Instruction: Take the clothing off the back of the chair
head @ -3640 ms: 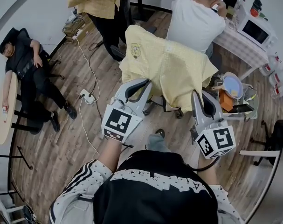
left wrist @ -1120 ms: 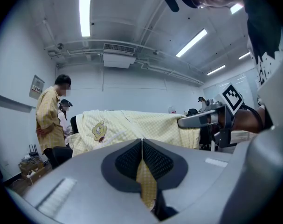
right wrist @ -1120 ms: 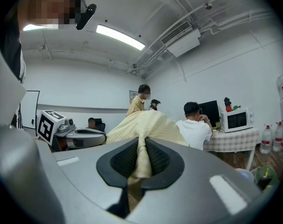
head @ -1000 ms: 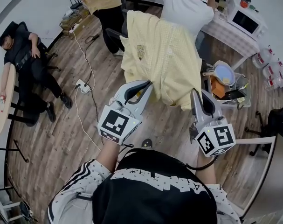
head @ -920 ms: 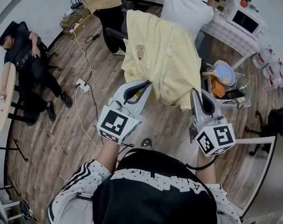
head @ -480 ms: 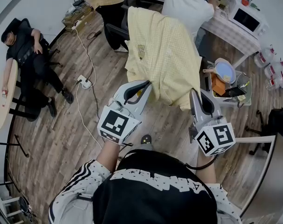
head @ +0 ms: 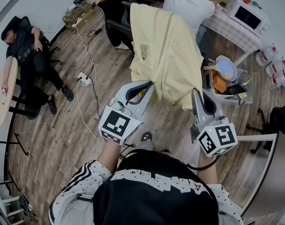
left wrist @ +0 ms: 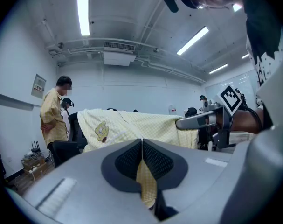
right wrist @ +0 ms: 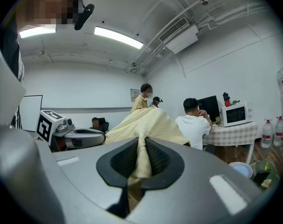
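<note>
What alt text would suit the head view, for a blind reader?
Seen from above, the left gripper and right gripper each pinch the near edge of a pale yellow shirt whose far end lies over a black chair. Beyond it, a person in white sits at a table.

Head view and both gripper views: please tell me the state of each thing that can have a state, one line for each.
yellow shirt: held up, spread out, pinched at its near edge by both grippers.
left gripper: shut on the yellow shirt.
right gripper: shut on the yellow shirt.
chair: upright; whether the shirt touches its back, I cannot tell.
microwave: door closed.
</note>
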### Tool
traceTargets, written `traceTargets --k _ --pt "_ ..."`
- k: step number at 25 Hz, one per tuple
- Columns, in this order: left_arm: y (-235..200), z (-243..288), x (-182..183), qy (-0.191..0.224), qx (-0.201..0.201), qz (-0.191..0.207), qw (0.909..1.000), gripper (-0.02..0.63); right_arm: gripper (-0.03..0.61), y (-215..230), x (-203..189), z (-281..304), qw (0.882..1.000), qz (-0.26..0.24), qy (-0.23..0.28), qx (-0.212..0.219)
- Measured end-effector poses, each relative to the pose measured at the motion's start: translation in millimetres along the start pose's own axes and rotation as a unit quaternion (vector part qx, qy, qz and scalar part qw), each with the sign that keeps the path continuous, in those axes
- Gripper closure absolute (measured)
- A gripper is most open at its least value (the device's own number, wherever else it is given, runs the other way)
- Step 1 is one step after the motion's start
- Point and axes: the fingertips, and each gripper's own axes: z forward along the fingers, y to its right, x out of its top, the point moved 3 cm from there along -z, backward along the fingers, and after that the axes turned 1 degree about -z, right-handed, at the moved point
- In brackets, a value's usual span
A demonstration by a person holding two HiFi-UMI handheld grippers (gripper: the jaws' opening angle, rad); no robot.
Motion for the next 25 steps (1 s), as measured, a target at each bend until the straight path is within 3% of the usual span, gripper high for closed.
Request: traceTargets --k 25 --pt "30.4 -12.9 2.0 -0.006 -0.005 0.007 0.9999 0.604 0.546 -3.2 -2.9 -28.2 1.0 0.002 0.004 0.002"
